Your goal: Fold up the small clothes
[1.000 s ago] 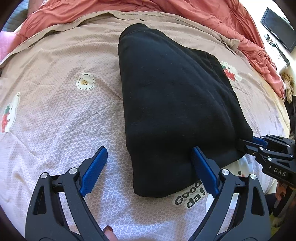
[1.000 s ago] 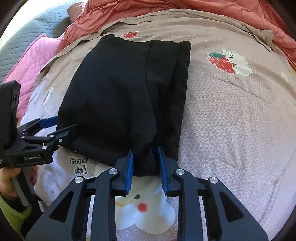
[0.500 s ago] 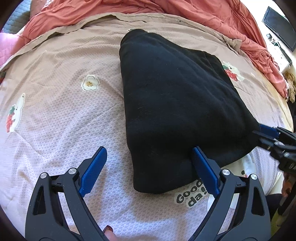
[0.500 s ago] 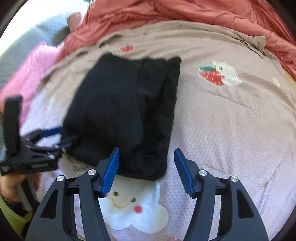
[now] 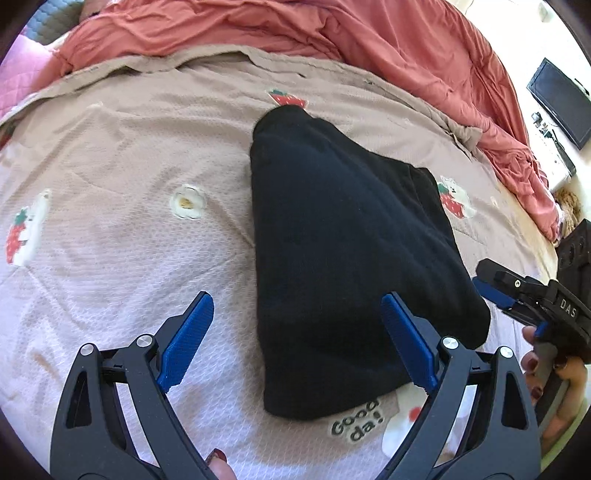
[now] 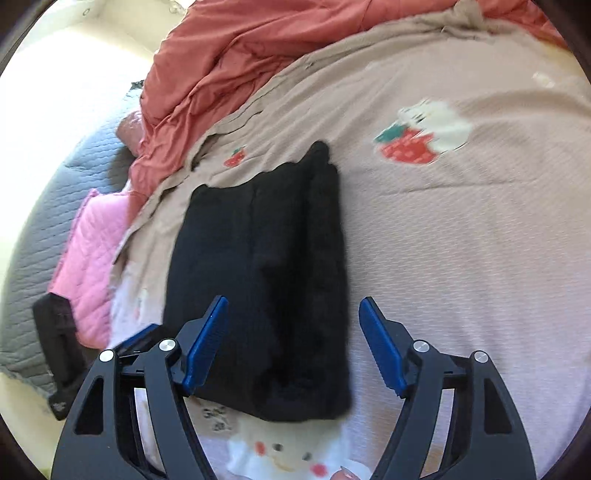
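A folded black garment point(image 5: 343, 266) lies flat on the bedspread point(image 5: 122, 258), toward its near edge, with one near corner over the printed "Good da!" lettering point(image 5: 356, 419). The left gripper point(image 5: 297, 341) hovers over that near corner with its jaws spread wide, released; the cloth lies below and between its blue pads point(image 5: 186, 341) without being pinched. The right gripper point(image 6: 293, 345) has just been opening its jaws and now stands released over the garment's other near corner, nothing clamped between them, though the garment point(image 6: 266, 284) lies beneath the gap. A crumpled coral quilt point(image 5: 295, 33) is bunched along the bedspread's far edge. A pink quilted cloth point(image 6: 90, 254) lies off the left edge in the right wrist view.
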Motion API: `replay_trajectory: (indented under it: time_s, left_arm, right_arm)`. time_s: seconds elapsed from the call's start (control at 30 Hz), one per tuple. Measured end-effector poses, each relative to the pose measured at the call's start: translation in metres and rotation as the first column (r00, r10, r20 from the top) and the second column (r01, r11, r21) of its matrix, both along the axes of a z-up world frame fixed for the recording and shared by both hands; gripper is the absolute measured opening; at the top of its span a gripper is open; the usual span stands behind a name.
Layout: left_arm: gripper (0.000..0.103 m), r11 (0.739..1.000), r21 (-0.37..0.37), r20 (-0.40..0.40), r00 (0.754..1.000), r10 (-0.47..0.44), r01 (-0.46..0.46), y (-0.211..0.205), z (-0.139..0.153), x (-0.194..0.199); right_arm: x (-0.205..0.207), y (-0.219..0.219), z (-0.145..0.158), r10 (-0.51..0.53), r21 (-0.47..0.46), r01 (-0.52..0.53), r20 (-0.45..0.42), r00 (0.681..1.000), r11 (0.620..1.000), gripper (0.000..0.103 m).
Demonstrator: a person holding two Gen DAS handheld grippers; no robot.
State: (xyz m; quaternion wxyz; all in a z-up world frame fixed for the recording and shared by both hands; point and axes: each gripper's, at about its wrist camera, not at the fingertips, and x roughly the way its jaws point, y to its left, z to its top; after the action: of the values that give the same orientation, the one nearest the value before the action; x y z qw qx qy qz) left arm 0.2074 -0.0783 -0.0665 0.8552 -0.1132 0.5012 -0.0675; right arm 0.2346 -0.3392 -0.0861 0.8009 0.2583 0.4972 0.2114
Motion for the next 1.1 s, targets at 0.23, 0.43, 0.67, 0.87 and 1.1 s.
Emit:
replay_trajectory:
  time_s: [0.23, 0.43, 0.67, 0.87, 1.1]
  left_arm:
    - [0.093, 0.997, -0.070, -0.069, 0.997, 0.024, -0.029, 0.005, -0.032, 0.014]
    - [0.089, 0.997, -0.081, -0.063, 0.998, -0.007, 0.002, 0.004, -0.036, 0.016]
    - [0.057, 0.984, -0.172, -0.065, 0.997, -0.048, 0.036, 0.002, -0.031, 0.018]
    - [0.045, 0.985, -0.167, -0.033, 0.998, -0.048, 0.042, 0.002, -0.014, 0.015]
    - [0.044, 0.985, -0.173, -0.031, 0.999, -0.030, 0.024, 0.014, -0.013, 0.009]
  right_arm:
    - [0.011, 0.023, -0.024, 0.024, -0.087, -0.030, -0.073, 0.997, 0.996, 0.072]
    - [0.013, 0.042, -0.020, 0.094, -0.124, -0.099, -0.046, 0.994, 0.987, 0.037]
    - [0.012, 0.038, -0.024, 0.079, -0.084, -0.083, -0.047, 0.996, 0.993, 0.035]
    - [0.001, 0.033, -0.010, 0.112, -0.063, -0.110, 0.027, 0.993, 0.992, 0.033]
    - [0.000, 0.047, -0.006, 0.126, -0.127, -0.119, 0.046, 0.991, 0.985, 0.032]
